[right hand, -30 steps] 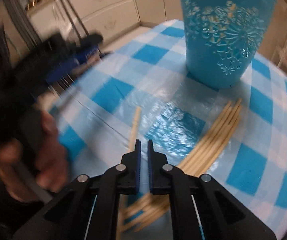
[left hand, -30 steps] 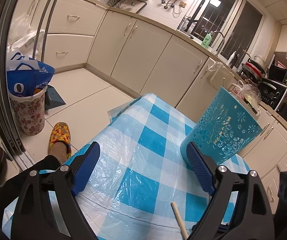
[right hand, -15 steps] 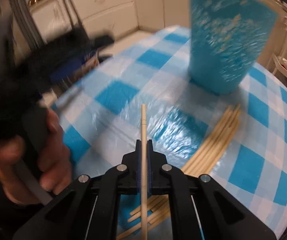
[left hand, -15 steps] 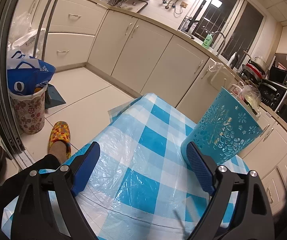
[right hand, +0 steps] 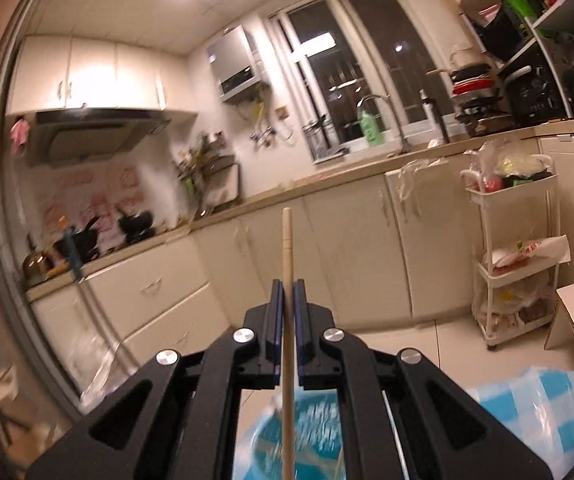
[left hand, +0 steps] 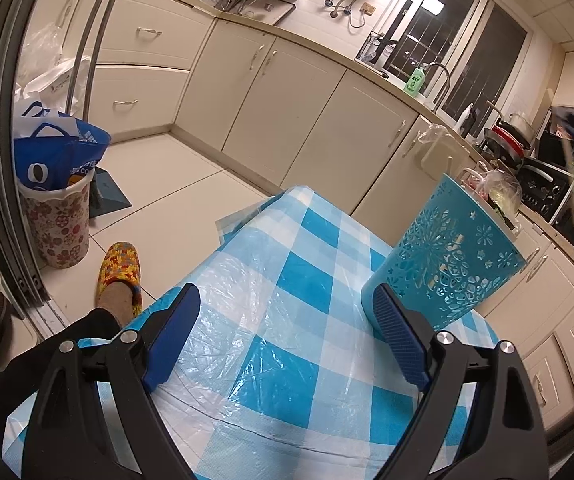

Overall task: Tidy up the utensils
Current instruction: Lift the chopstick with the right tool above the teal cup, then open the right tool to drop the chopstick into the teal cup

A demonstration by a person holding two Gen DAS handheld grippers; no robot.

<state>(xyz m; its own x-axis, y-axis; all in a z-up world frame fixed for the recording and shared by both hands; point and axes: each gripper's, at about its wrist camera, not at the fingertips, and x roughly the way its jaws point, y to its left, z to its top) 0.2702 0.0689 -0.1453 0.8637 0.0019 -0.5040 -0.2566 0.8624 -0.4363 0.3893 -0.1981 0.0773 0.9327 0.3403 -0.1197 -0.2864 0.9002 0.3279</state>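
- The right gripper (right hand: 286, 292) has its jaws pinching a single chopstick (right hand: 286, 240); one end pokes out toward 12 o'clock, and the rest of the shaft runs back between the jaws toward 6 o'clock.
- Below that shaft, at 6 o'clock in the right wrist view, the blurred mouth of the blue holder (right hand: 307, 436) shows, so the chopstick looks to be held upright over it, ready to drop in.
- The chopstick is a thin, pale stick, probably bamboo or wood: light, stiff, and smooth enough to swivel or slide in a pinch. I'd say a grip near the middle, as here, keeps it from tipping.
- The left gripper (left hand: 283, 332) hangs over the checked surface (left hand: 287, 360) with its jaws spread wide and nothing between them.
- From the left wrist view, the blue holder (left hand: 443, 256) stands on the surface at about 2 o'clock, just past the right-hand jaw; whether they touch, I cannot tell.
- That holder is pierced plastic, likely light and easy to nudge over. Its cut-outs could snag a slim tip, so a straight drop seems safest.
- A clear plastic film covers the surface and looks slick.
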